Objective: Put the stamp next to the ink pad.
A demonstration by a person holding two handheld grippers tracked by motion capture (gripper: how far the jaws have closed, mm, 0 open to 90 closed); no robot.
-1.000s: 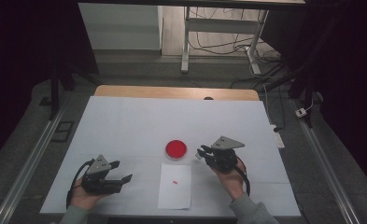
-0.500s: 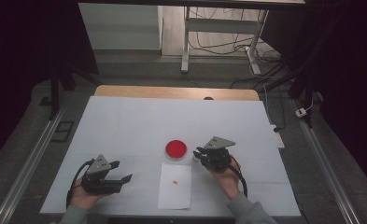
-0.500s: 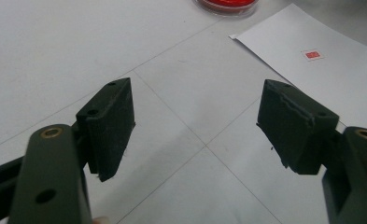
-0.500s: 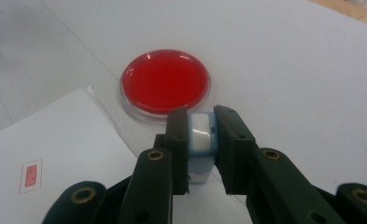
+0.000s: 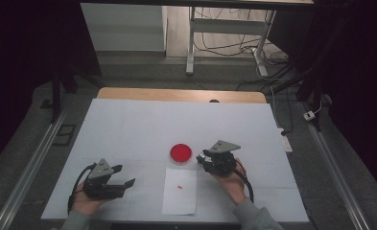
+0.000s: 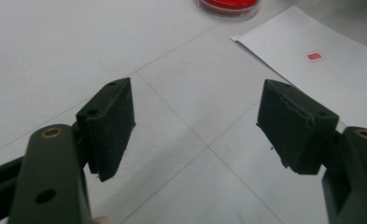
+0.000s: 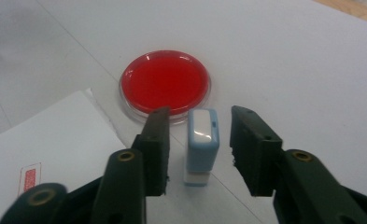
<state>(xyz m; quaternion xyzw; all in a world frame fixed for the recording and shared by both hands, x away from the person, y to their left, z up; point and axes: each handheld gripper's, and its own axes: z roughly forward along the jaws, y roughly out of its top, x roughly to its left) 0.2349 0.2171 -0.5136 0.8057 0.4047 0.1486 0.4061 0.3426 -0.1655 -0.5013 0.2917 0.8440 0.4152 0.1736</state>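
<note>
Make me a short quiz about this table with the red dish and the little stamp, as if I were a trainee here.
1. True or false: the right gripper clamps the blue stamp.
2. What lies beside the stamp: A) red ink pad, B) a cup, C) scissors?
3. What mark does the paper sheet carry?

Key
1. False: its jaws have just been opening; the stamp stands upright between them, with gaps on both sides.
2. A.
3. A small red rectangular stamp print.
</note>
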